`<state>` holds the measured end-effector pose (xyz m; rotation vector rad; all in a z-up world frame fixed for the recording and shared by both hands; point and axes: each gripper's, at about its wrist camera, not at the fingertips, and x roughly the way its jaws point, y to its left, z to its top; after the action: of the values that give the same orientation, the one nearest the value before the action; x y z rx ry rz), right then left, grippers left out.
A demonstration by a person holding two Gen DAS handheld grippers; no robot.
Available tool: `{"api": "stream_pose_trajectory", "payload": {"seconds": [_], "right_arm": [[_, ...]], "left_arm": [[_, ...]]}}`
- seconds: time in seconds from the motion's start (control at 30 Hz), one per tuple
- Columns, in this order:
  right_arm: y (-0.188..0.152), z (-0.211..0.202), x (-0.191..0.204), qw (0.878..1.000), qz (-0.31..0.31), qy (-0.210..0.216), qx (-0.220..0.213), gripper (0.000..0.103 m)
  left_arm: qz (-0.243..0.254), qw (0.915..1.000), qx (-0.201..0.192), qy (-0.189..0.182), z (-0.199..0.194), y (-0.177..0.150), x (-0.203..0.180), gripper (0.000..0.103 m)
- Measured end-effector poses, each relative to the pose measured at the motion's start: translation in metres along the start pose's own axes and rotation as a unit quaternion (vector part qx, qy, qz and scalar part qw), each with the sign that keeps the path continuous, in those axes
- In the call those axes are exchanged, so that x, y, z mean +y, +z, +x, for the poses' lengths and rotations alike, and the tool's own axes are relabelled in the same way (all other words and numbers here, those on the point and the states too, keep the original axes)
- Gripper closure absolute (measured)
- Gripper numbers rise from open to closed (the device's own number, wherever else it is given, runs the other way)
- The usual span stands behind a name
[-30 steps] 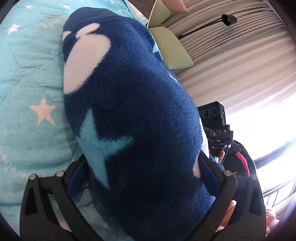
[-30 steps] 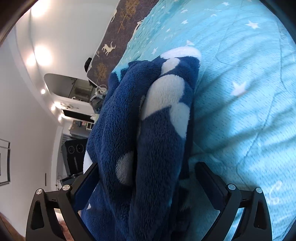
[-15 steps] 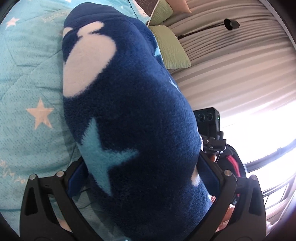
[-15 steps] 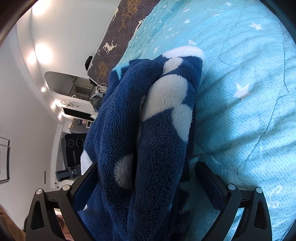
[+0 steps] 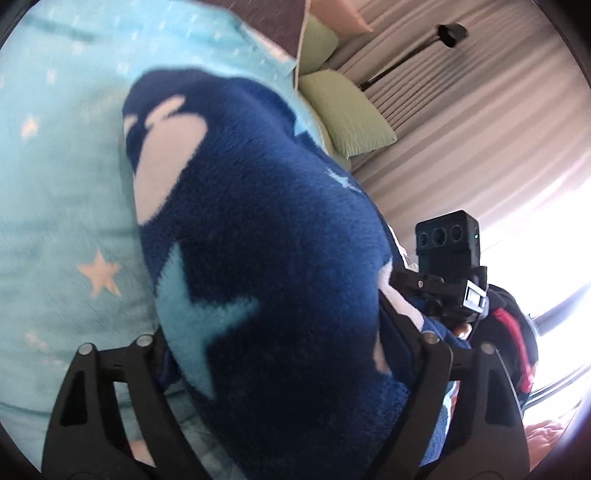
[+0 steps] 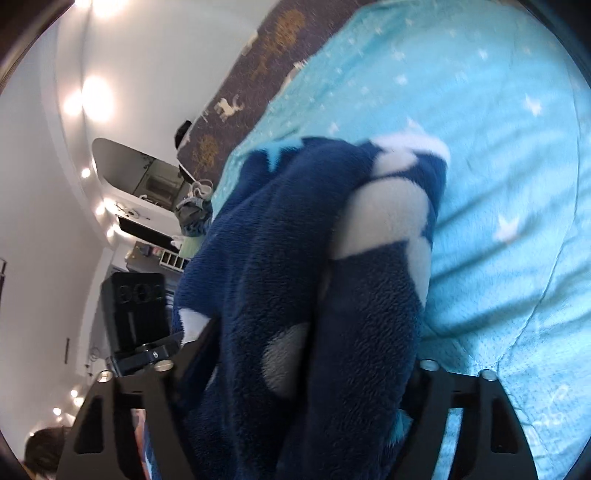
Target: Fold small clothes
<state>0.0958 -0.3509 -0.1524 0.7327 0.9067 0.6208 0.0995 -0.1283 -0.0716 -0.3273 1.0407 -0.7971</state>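
Note:
A navy fleece garment [image 5: 258, 203] with white whale shapes and pale blue stars lies bunched in a thick fold on the turquoise star bedspread [image 5: 55, 184]. My left gripper [image 5: 280, 332] has the near end of the fold between its jaws, which are closing, and the fleece fills the gap and presses on both fingers. In the right wrist view the same garment [image 6: 288, 221] fills my right gripper [image 6: 314, 350], whose jaws are closing too, with both fingers against the cloth. The fingertips are buried in the fleece. The garment's far end rests on the bedspread [image 6: 498, 166].
Green pillows [image 5: 347, 110] lie at the head of the bed beside pleated curtains and a black lamp [image 5: 448, 31]. A brown deer-pattern blanket [image 6: 266, 74] covers the bed's far side. The other gripper's camera block [image 5: 447, 243] [image 6: 136, 306] shows close beside each gripper.
Both pairs of jaws have narrowed onto the fleece. Both grippers have risen, and the near end of the garment has come up with them. The pictures have blurred with the motion.

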Motion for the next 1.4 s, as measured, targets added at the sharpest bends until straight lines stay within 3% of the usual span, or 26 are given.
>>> {"api": "stream_pose_trajectory", "payload": {"seconds": [0.13,0.33,0.5,0.67,0.77,0.93,1.07,1.17,1.2,1.27,1.3,1.33,1.4], "right_arm": [[0.014,-0.029,0.037,0.998,-0.049,-0.003,-0.037,0.032],[0.068,-0.069,0.092,0.988,-0.126,0.001,-0.089,0.032],[0.159,-0.095,0.125,0.980,-0.170,0.015,-0.101,0.032],[0.250,-0.099,0.133,0.976,-0.169,0.015,-0.134,0.032],[0.288,-0.086,0.116,0.976,-0.156,0.017,-0.154,0.032],[0.344,-0.040,0.061,0.981,-0.106,0.008,-0.160,0.032],[0.377,0.004,0.001,0.986,-0.066,-0.013,-0.150,0.032],[0.391,0.038,-0.046,0.989,-0.035,-0.031,-0.140,0.032],[0.394,0.050,-0.061,0.990,-0.024,-0.042,-0.134,0.032],[0.394,0.078,-0.097,0.990,0.004,-0.084,-0.115,0.032],[0.393,0.092,-0.114,0.988,0.018,-0.111,-0.105,0.032],[0.391,0.104,-0.129,0.986,0.032,-0.132,-0.096,0.026],[0.383,0.113,-0.152,0.986,0.066,-0.094,-0.120,0.016]], "left_arm": [[0.075,0.9958,-0.048,0.020,-0.030,0.023,-0.039,0.017],[0.165,0.9779,-0.123,0.038,-0.064,0.086,-0.091,0.017],[0.182,0.9656,-0.180,0.045,-0.067,0.163,-0.114,0.017],[0.211,0.9552,-0.199,0.062,-0.042,0.243,-0.112,0.017],[0.219,0.9544,-0.193,0.064,-0.022,0.287,-0.092,0.017],[0.192,0.9607,-0.176,0.096,0.035,0.341,-0.038,0.017],[0.171,0.9673,-0.149,0.114,0.092,0.359,0.016,0.017],[0.143,0.9730,-0.107,0.146,0.144,0.365,0.058,0.017],[0.134,0.9712,-0.084,0.178,0.169,0.365,0.076,0.016],[0.120,0.9671,-0.076,0.211,0.193,0.363,0.101,0.012],[0.100,0.9720,-0.082,0.196,0.192,0.364,0.110,0.011],[0.064,0.9808,-0.086,0.163,0.187,0.368,0.123,0.010],[0.061,0.9821,-0.084,0.157,0.184,0.367,0.130,0.007]]}}
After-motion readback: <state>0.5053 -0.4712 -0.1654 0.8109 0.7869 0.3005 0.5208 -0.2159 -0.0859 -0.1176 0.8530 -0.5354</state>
